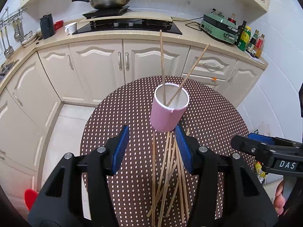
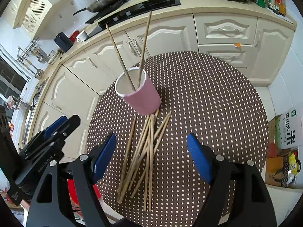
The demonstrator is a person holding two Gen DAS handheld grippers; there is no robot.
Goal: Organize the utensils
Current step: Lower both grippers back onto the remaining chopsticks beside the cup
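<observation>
My right gripper [image 2: 151,155] is empty, jaws opening – the loose chopsticks [image 2: 144,155] lie straight below, long axis toward the pink cup [image 2: 142,96].

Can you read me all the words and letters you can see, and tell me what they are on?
"DAS": white letters on the right gripper, cut off at the picture's edge.
"山大米": on the green and white box on the floor.
Left gripper: embossed lettering too blurred to read.
Bottle labels: too small to read.

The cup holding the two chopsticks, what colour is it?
The cup is pink outside, white inside; clearest in the right wrist view.
</observation>
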